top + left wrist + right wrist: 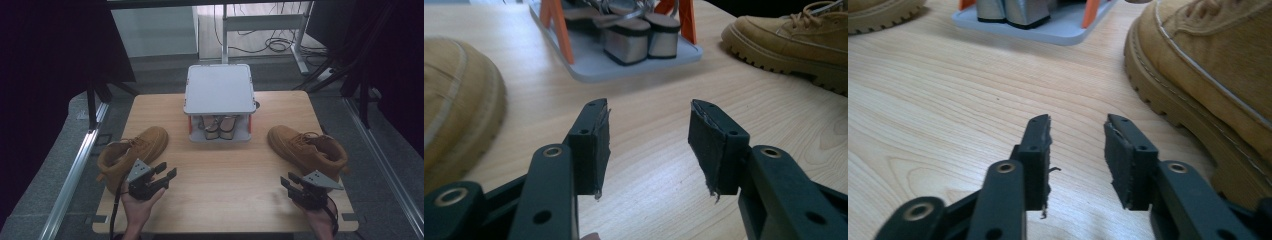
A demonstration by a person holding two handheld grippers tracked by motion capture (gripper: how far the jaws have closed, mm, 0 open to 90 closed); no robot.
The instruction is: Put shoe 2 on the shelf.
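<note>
Two tan suede boots lie on the wooden table [220,170]. The left boot [131,152] is at the left side, the right boot [307,147] at the right side. My left gripper [166,172] sits just right of the left boot near the front edge, jaws open with nothing between them [649,147]. My right gripper [289,180] sits in front of the right boot, also open with nothing in it [1078,160]. That boot's sole [1193,95] lies close to the right of my right jaws.
A grey two-tier shoe rack [219,100] with orange posts stands at the back middle of the table. A pair of grey block-heeled shoes [220,127] sits on its lower shelf. Metal rails run along both sides of the table.
</note>
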